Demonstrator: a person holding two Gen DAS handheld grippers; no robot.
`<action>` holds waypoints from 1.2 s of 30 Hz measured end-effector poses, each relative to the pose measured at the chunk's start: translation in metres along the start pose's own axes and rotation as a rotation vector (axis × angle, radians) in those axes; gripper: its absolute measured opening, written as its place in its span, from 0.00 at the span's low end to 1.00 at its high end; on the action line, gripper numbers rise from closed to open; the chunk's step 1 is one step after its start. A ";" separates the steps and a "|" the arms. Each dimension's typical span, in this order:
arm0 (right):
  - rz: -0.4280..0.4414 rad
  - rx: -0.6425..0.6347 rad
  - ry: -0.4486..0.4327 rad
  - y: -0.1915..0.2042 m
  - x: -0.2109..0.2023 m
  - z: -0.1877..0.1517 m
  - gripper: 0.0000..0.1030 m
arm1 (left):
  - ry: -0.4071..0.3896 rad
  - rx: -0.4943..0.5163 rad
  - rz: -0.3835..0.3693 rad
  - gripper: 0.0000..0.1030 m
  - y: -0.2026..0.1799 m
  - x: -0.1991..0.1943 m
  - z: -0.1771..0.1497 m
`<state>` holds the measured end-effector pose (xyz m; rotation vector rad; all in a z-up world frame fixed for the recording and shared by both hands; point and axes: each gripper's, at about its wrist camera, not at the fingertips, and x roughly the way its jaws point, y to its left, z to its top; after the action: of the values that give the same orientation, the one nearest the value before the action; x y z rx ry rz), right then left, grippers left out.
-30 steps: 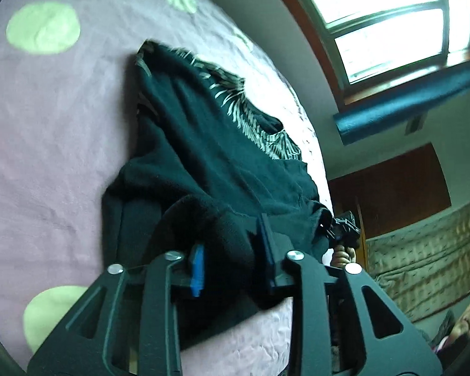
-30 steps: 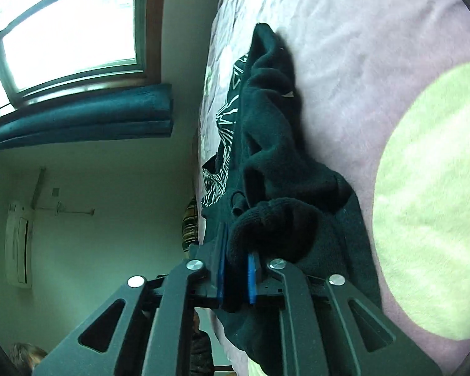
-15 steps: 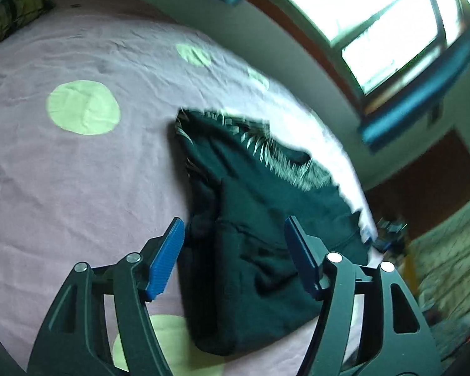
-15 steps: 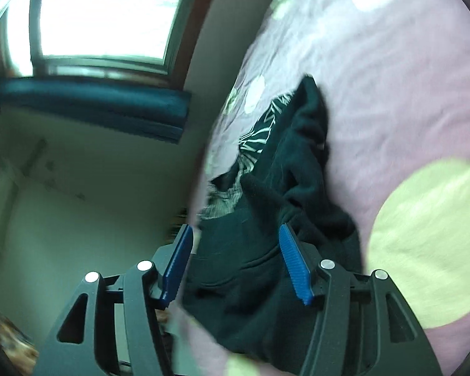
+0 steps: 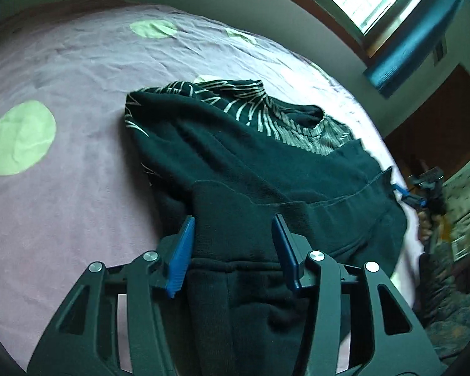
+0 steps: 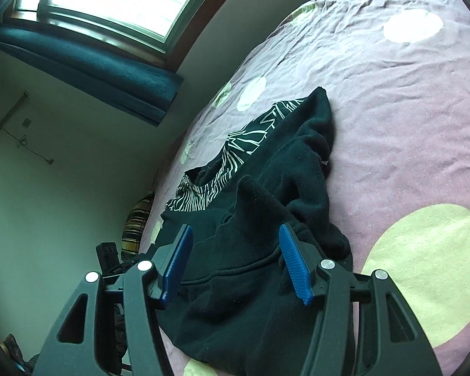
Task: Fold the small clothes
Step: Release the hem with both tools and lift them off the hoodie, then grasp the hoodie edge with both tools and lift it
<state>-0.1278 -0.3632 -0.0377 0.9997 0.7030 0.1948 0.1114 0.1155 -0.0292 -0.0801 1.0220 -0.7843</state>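
A dark green-black sweatshirt lies folded over on a pink bed cover with pale green dots. A black garment with white line print shows under its far edge. My left gripper is open, its blue pads either side of a folded cuff, just above the cloth. My right gripper is open over the sweatshirt near its hem; the printed garment lies beyond. The right gripper also shows in the left wrist view at the bed's right edge.
The pink bed cover stretches wide to the right of the clothes. A window with a rolled blue blind is on the wall behind the bed. A striped cushion sits by the wall. A wooden door stands right.
Both grippers were shut on sweatshirt folds a second ago. They have let go and opened, and the folded part now rests on the garment. Both have drawn back slightly.
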 end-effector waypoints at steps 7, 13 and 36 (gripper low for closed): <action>-0.016 -0.047 -0.014 0.005 -0.004 0.004 0.56 | -0.006 0.027 0.028 0.51 -0.007 -0.002 0.004; -0.025 -0.061 -0.028 0.001 -0.004 0.011 0.56 | 0.033 -0.016 0.052 0.46 0.002 0.008 0.003; -0.292 -0.479 0.076 0.033 0.046 0.012 0.39 | -0.005 0.075 0.206 0.35 -0.026 0.004 0.001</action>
<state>-0.0797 -0.3325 -0.0274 0.4283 0.8148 0.1360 0.0990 0.0941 -0.0209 0.0860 0.9776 -0.6332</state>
